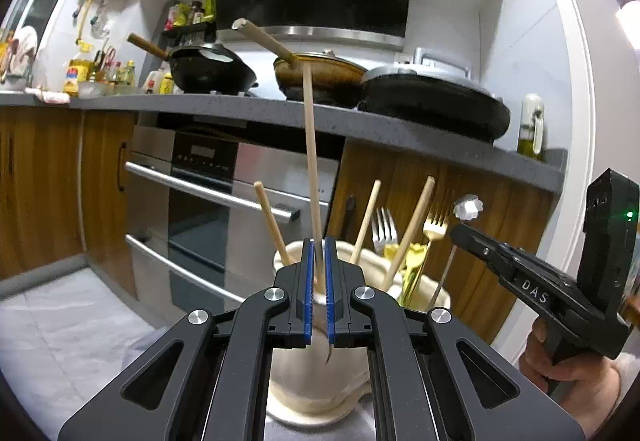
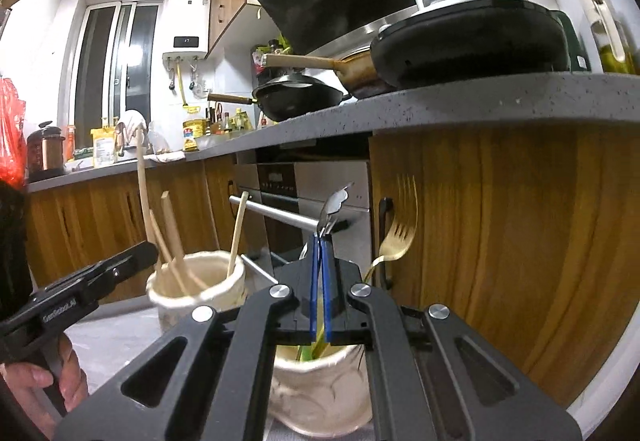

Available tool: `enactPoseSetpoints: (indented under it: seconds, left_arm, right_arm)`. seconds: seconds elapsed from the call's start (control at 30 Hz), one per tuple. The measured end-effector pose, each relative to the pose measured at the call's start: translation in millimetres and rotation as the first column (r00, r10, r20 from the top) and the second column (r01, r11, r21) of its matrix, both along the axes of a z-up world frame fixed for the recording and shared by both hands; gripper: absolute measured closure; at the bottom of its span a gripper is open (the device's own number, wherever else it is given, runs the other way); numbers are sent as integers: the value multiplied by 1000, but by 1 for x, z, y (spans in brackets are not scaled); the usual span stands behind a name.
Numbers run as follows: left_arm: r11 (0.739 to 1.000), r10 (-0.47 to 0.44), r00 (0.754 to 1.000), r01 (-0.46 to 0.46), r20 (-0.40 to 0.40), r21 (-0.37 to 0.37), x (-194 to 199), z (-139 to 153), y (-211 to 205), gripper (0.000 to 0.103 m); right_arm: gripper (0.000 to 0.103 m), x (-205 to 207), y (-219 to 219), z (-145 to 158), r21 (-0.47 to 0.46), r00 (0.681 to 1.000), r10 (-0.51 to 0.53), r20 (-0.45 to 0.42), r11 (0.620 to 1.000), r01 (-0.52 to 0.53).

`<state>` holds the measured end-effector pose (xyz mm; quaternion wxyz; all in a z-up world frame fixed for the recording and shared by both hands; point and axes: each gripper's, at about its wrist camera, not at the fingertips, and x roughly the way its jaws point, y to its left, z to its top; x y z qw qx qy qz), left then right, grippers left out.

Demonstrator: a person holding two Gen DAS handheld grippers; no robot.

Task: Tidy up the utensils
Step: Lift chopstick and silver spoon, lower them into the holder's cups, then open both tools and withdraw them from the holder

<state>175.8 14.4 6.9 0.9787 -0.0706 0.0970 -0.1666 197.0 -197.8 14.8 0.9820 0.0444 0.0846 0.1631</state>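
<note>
Chopstick stands upright, pinched between the left gripper's blue pads above the cream holder (other chopsticks lean inside). Further right, the right gripper clamps a silver utensil over a second holder.

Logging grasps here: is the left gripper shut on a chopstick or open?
Shut: the left gripper has its blue pads pressed against the tall chopstick above the cream holder.
</note>
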Motion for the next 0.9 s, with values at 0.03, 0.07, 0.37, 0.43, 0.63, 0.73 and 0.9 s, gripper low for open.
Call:
enactPoseSetpoints:
  seconds: [0.03, 0.07, 0.37, 0.43, 0.63, 0.73, 0.9]
  left_arm:
    - [1000, -1, 1000, 1, -3, 10, -1, -1, -2, 97]
    - [1000, -1, 1000, 1, -2, 18, -3, -2, -3, 97]
    - [999, 7, 1000, -7, 8, 50, -6, -4, -5, 93]
    - [999, 14, 1000, -14, 11, 37, -7, -2, -2, 81]
    - [999, 39, 999, -40, 30, 10, -21, 2, 4, 57]
    - [999, 54, 998, -55, 19, 4, -30, 0, 7, 45]
    - [996, 84, 996, -84, -6, 12, -51, -6, 11, 32]
  right_arm:
    - [101, 0, 0, -2, 1, 1000, 1, -1, 1000, -1]
    - [101, 0, 0, -2, 4, 1000, 3, -4, 1000, -3]
    - [99, 11, -4, -10, 32, 998, 14, -64, 999, -12]
    - [91, 14, -5, -12, 38, 997, 21, -81, 999, -18]
    - [58, 3, -15, -11, 73, 993, 13, -120, 997, -4]
    - [48, -12, -20, -14, 69, 990, 7, -139, 998, 2]
    - [38, -40, -23, -27, 7, 985, -9, -173, 1000, 11]
